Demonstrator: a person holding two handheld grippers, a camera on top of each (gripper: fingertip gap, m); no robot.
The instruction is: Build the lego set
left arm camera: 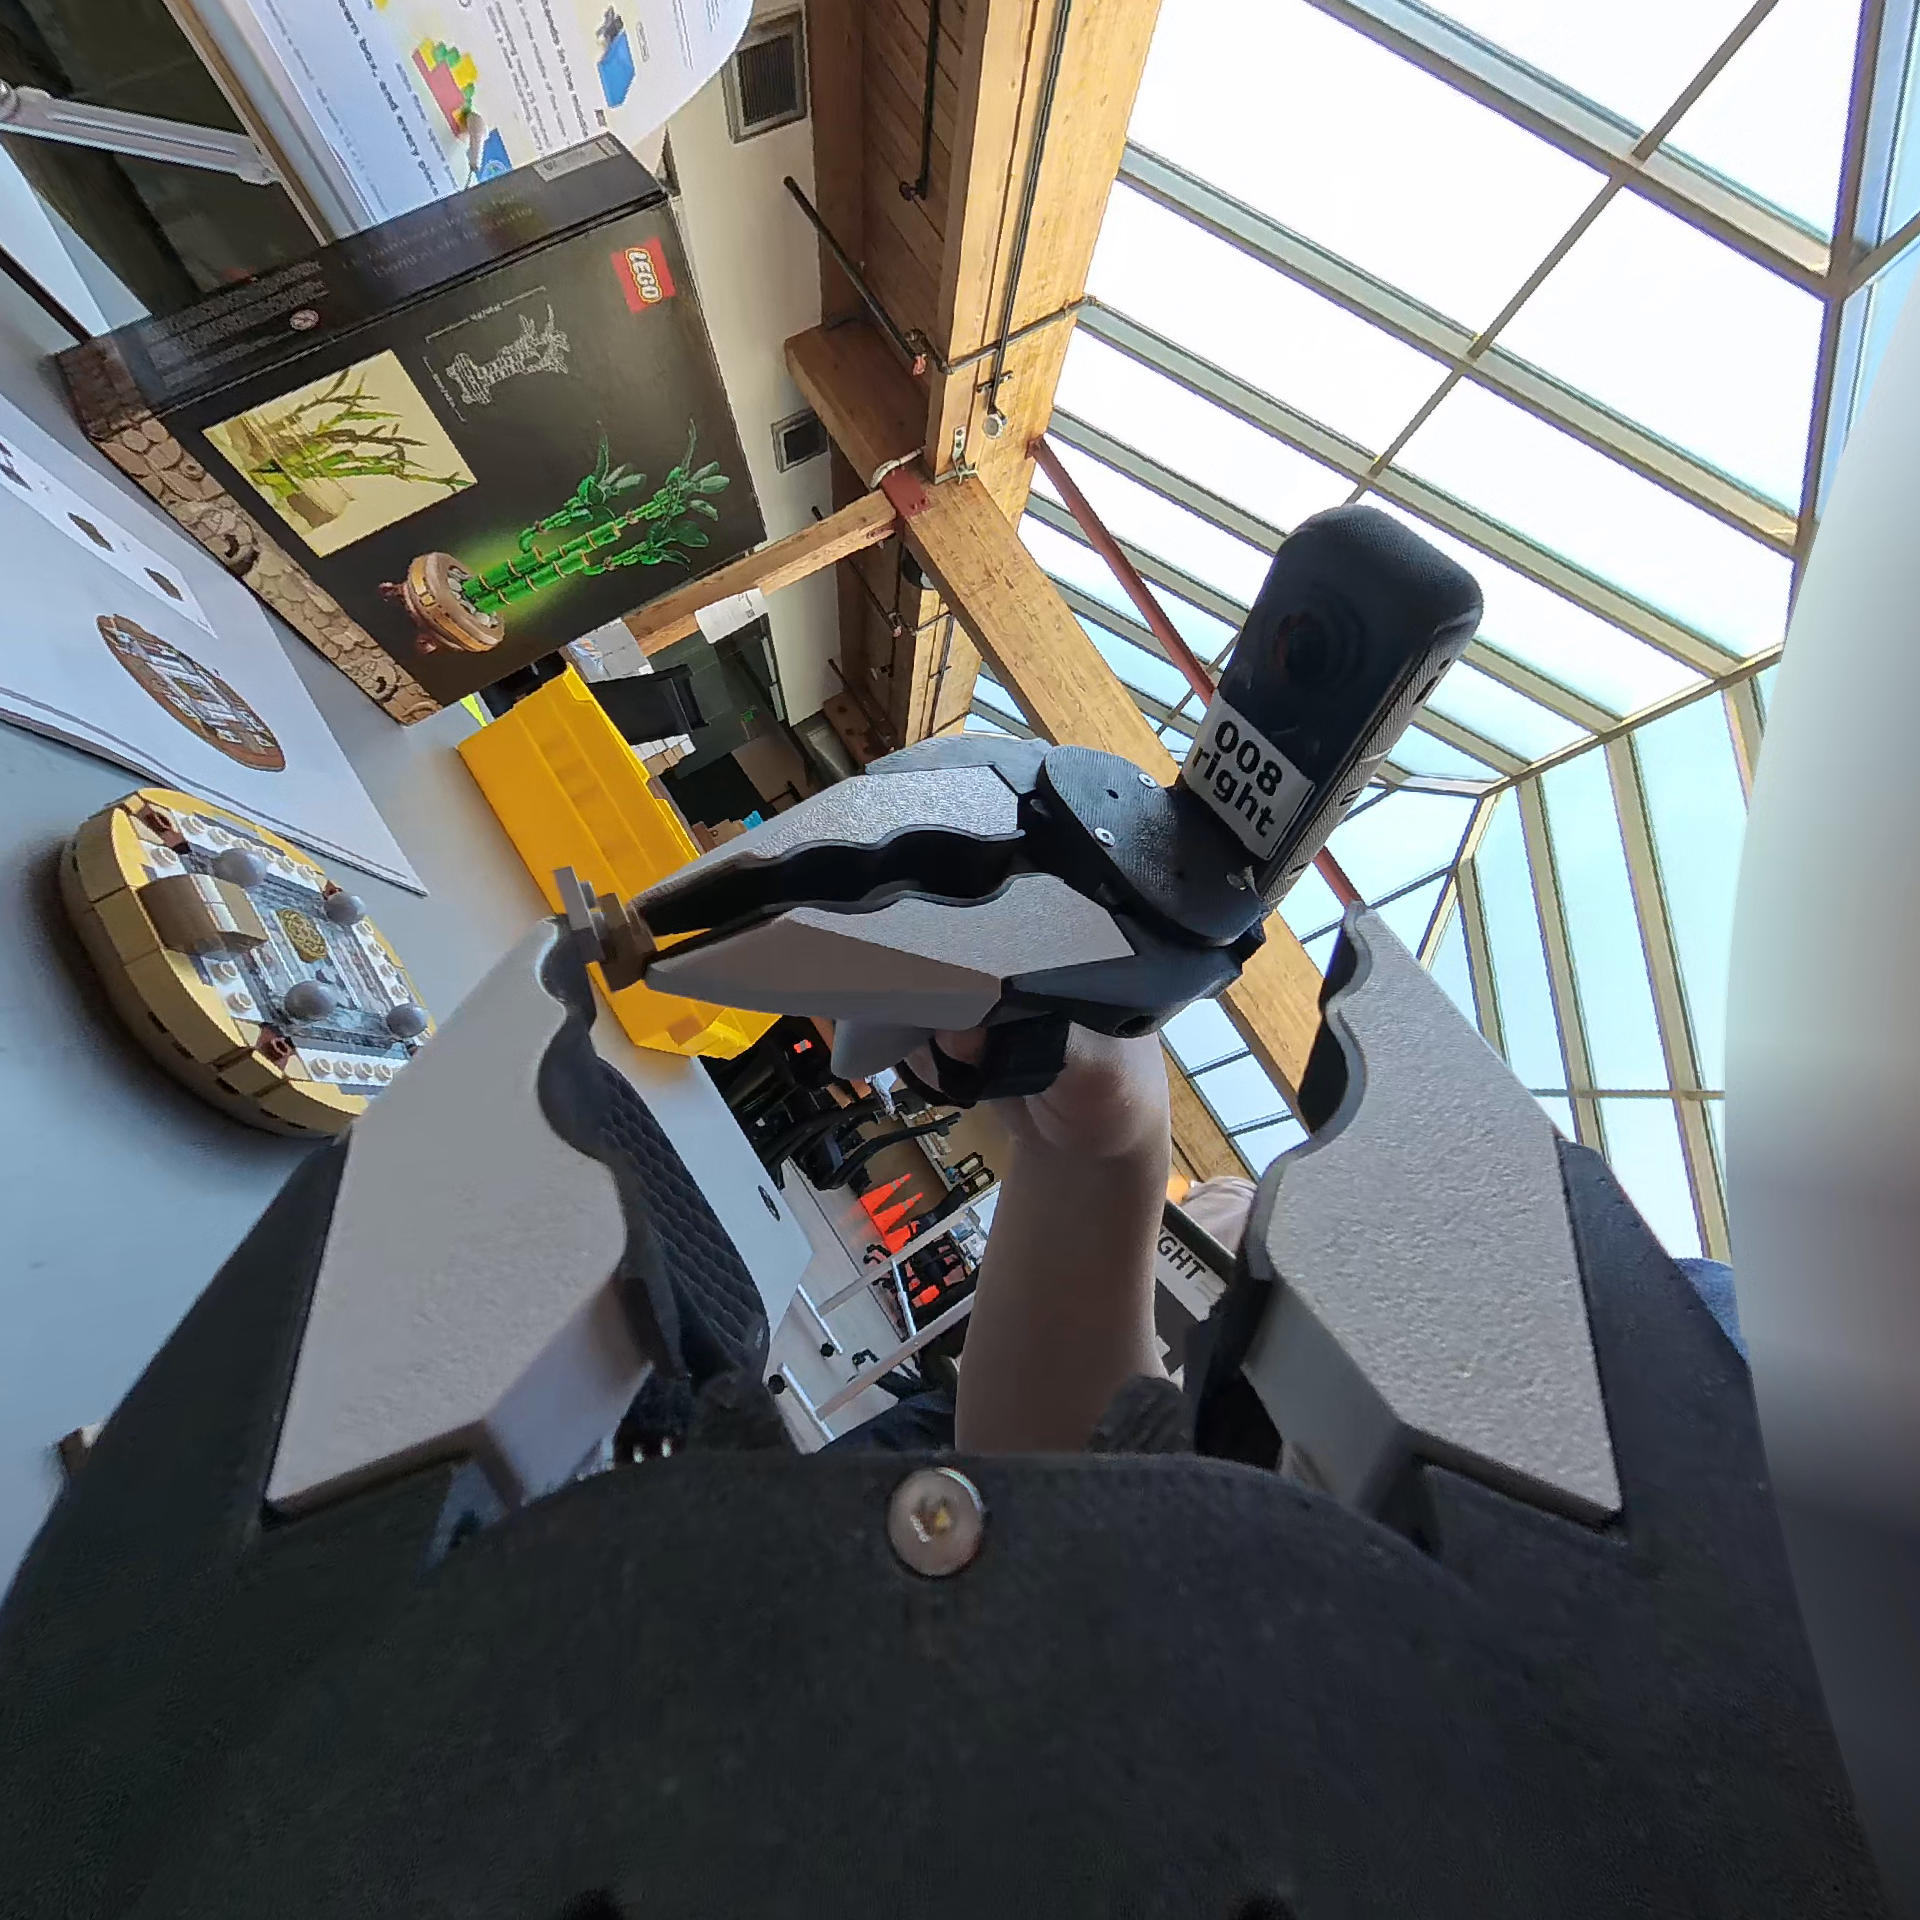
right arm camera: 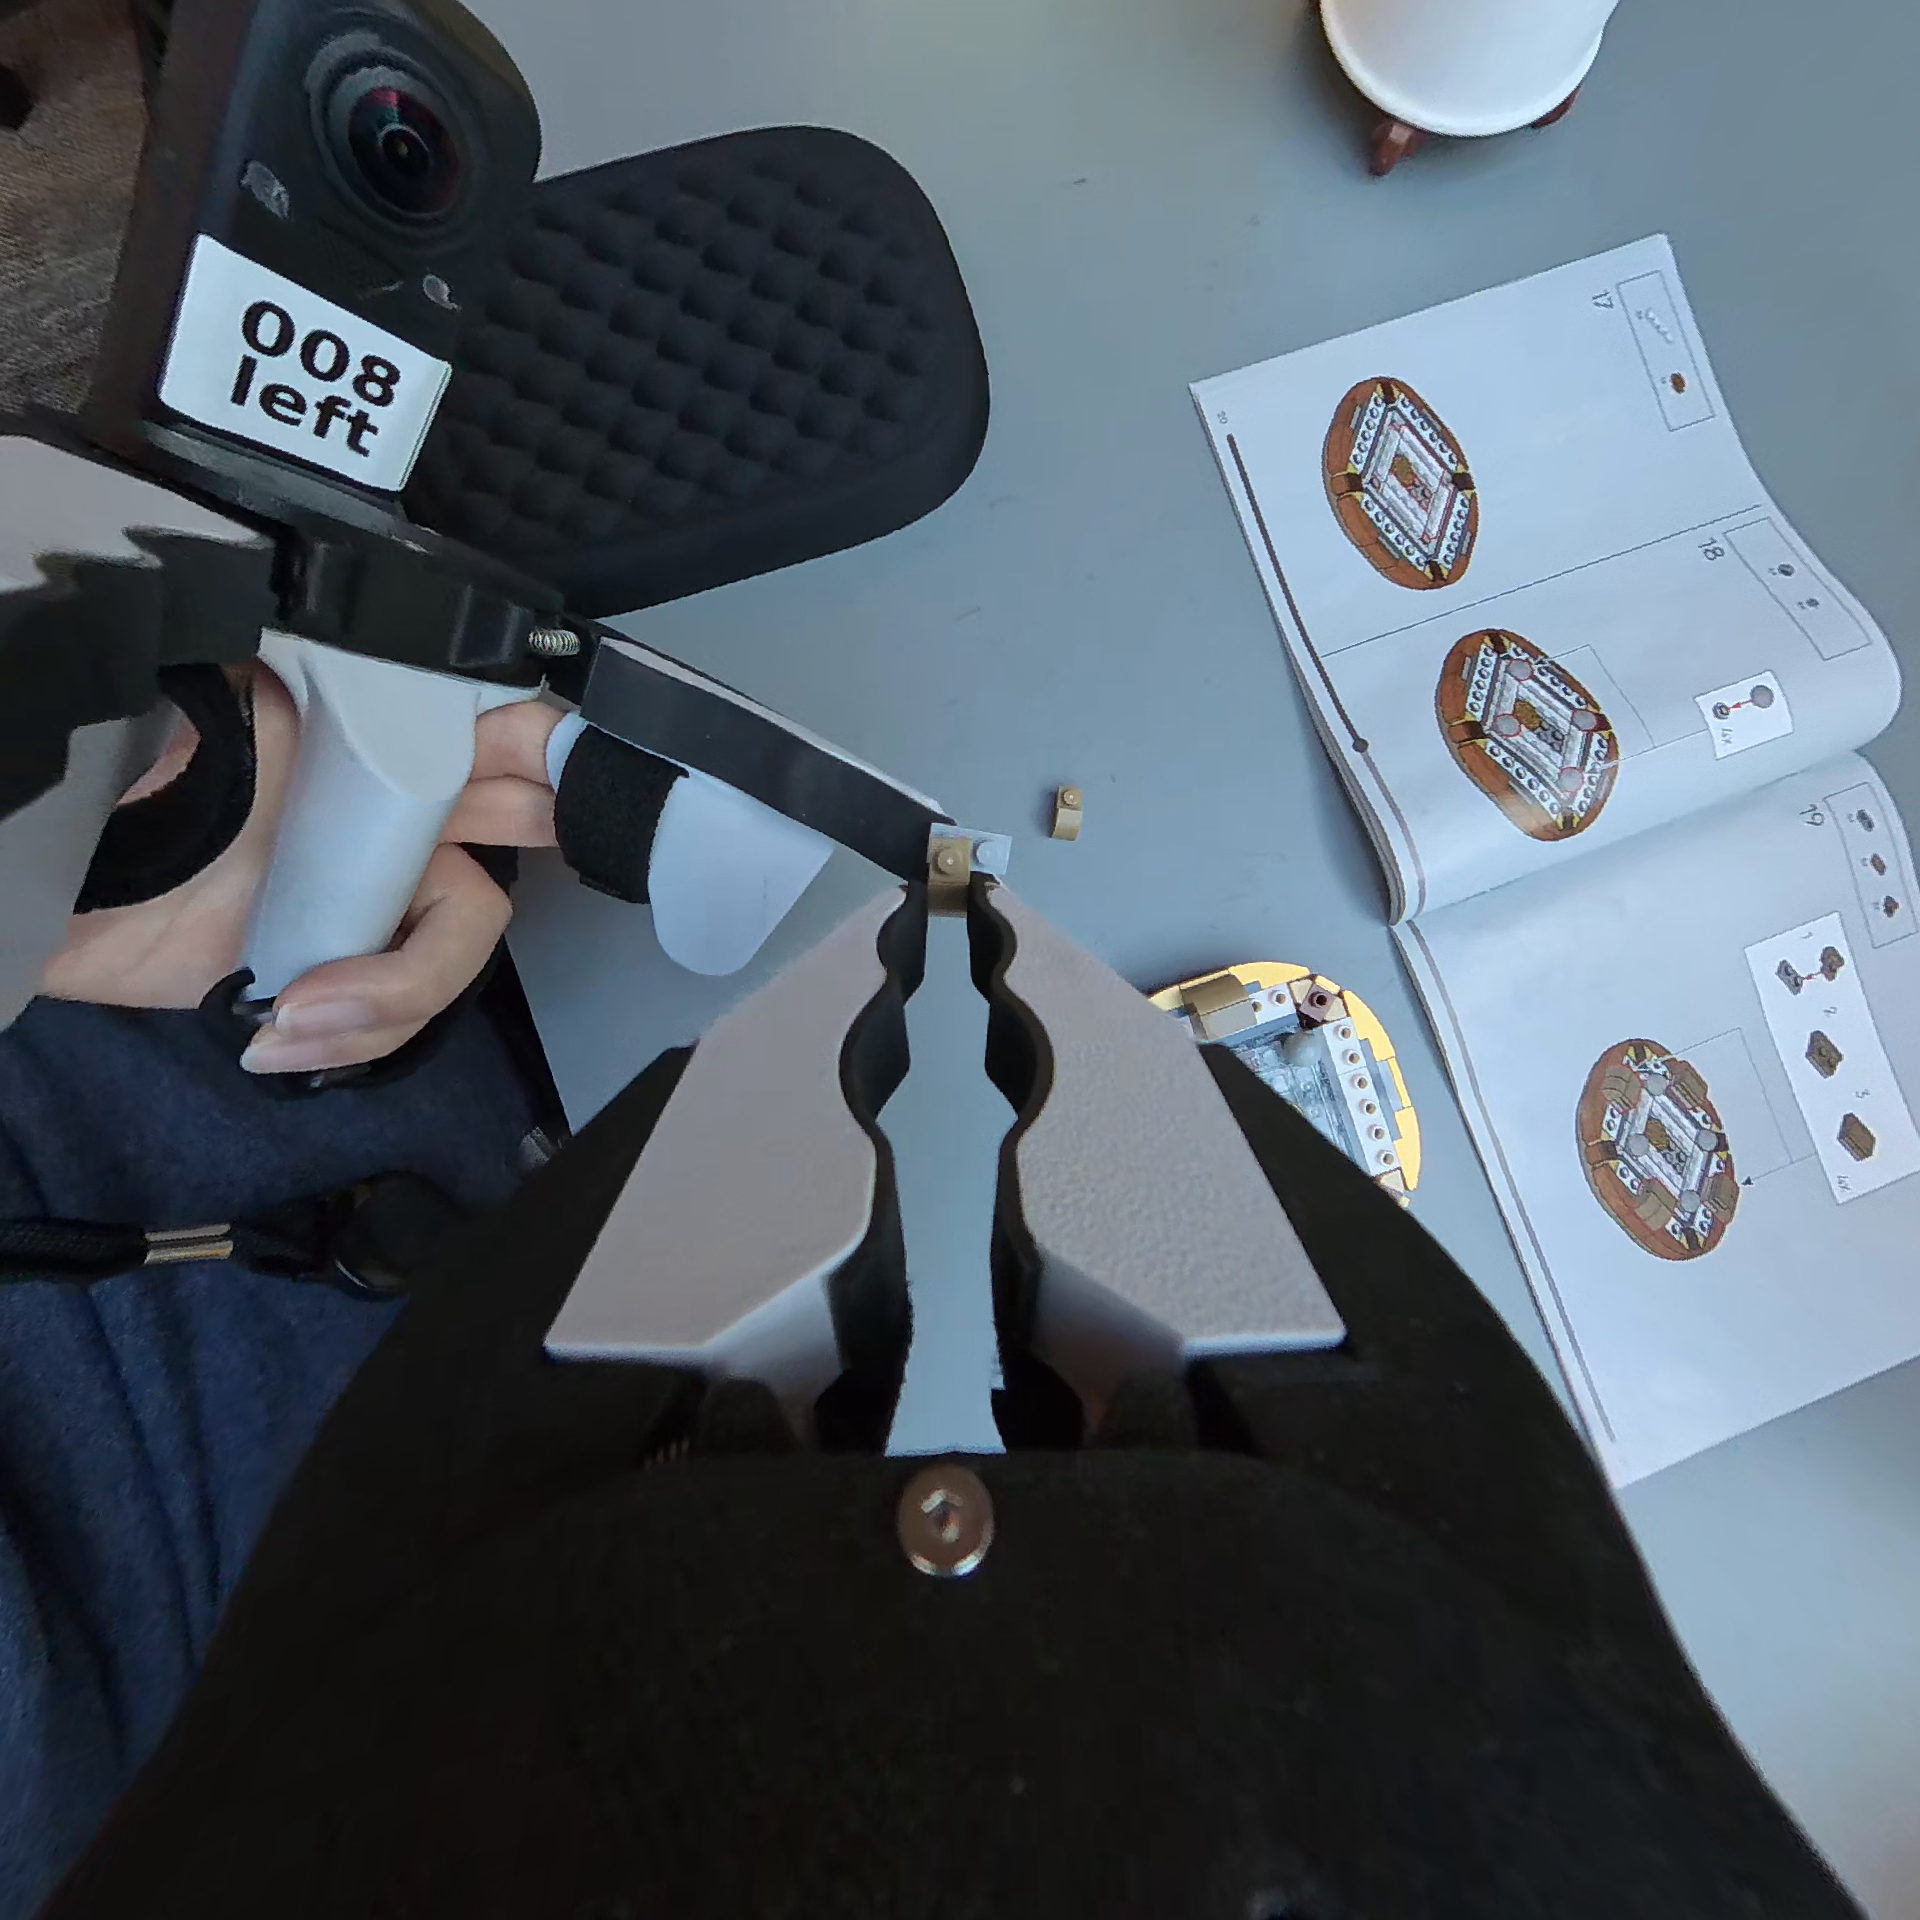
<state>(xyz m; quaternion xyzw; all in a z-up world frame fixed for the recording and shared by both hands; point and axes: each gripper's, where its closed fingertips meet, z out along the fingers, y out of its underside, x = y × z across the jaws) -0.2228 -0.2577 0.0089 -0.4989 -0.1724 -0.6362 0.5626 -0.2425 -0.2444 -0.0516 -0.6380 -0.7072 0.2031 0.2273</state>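
Apparently tan brick (right arm camera: pixel 948 871) between right claw (right arm camera: pixel 945 902) tips

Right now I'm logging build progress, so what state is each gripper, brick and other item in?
right gripper: shut on the tan brick
tan brick: held, joined to a grey plate
left gripper: open, one fingertip against the plate
round base: partly built, flat on table
loose tan piece: lying free on table
instruction booklet: open
set box: standing upright

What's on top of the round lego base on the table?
On the round lego base sit four grey balls, a tan curved block and a patterned centre tile. In the right wrist view the right gripper covers most of it.
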